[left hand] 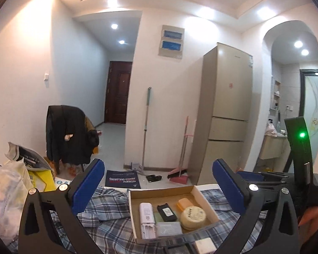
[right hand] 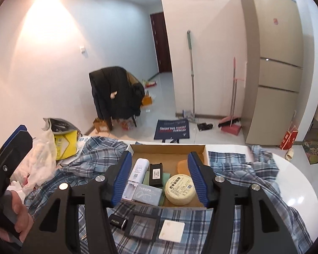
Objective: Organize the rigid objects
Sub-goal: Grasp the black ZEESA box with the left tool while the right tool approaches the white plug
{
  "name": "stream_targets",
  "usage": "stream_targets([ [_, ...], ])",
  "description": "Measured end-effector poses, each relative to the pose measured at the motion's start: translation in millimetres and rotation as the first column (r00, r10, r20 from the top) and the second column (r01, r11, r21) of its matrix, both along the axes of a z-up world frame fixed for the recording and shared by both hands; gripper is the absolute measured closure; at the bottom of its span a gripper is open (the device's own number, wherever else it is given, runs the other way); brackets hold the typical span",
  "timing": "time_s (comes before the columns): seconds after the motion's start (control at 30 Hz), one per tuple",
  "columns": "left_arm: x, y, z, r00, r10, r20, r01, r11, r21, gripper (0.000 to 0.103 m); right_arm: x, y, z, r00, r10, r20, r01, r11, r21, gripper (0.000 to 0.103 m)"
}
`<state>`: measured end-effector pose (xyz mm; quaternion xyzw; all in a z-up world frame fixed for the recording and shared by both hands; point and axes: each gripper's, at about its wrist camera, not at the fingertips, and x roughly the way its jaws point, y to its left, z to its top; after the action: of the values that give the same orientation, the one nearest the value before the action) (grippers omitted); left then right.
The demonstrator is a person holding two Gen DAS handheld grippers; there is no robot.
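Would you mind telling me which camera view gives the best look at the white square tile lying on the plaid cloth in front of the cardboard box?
The right wrist view: the white square tile lies whole and unobstructed there, near the frame's middle. The left wrist view catches it only at the bottom edge, partly cut off.

Shallow cardboard box [right hand: 168, 148] on plaid cloth, open top. Inside: white tube [right hand: 138, 169] along left wall, black battery [right hand: 156, 174] beside it, round cream tin [right hand: 180, 189] at front-right corner, orange block [right hand: 183, 166] behind tin, grey case [right hand: 147, 194] at front edge. Outside, before front wall: white square tile [right hand: 171, 230], dark framed square [right hand: 142, 228], small black cylinder [right hand: 118, 221].
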<state>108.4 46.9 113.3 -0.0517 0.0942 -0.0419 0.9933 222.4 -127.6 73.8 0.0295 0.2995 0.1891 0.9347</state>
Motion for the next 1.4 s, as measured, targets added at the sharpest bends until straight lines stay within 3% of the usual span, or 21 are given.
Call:
stream_targets([
  [0.13, -27, -4, 4, 0.999, 0.035, 0.042, -0.035, 0.999, -0.002, 0.0, -31, -14, 4, 0.999, -0.032, 0.041, 0.032, 0.999, 0.006, 0.047],
  [0.33, -31, 0, -11, 0.999, 0.046, 0.007, -0.046, 0.998, -0.042, 0.0, -49, -25, -14, 0.997, -0.082, 0.0, 0.082, 0.996, 0.022, 0.047],
  [0.5, -23, 15, -34, 0.997, 0.043, -0.064, -0.051, 0.989, -0.141, 0.0, -41, -24, -34, 0.99, -0.129, -0.048, 0.13, 0.991, 0.025, 0.047],
  [0.87, 1, 25, -92, 0.978, -0.019, -0.207, -0.006, 0.992, -0.122, 0.001, -28, -24, -79, 0.985, -0.135, -0.103, 0.133, 0.991, -0.03, 0.047],
  [0.97, 14, 27, -113, 0.957, -0.03, -0.29, -0.004, 0.993, -0.119, 0.01, -26, -22, -90, 0.984, -0.14, -0.107, 0.134, 0.989, -0.061, 0.047],
  [1.13, 32, 33, -140, 0.916, -0.06, -0.396, -0.012, 0.984, -0.177, 0.019, -18, -22, -116, 0.976, -0.137, -0.169, 0.124, 0.989, -0.084, 0.047],
  [1.27, 40, 33, -152, 0.884, -0.082, -0.461, -0.01, 0.981, -0.194, 0.034, -13, -22, -131, 0.966, -0.126, -0.224, 0.109, 0.99, -0.089, 0.047],
  [1.4, 43, 25, -159, 0.863, -0.089, -0.498, 0.003, 0.985, -0.17, 0.039, -14, -22, -132, 0.967, -0.127, -0.22, 0.107, 0.989, -0.099, 0.047],
])
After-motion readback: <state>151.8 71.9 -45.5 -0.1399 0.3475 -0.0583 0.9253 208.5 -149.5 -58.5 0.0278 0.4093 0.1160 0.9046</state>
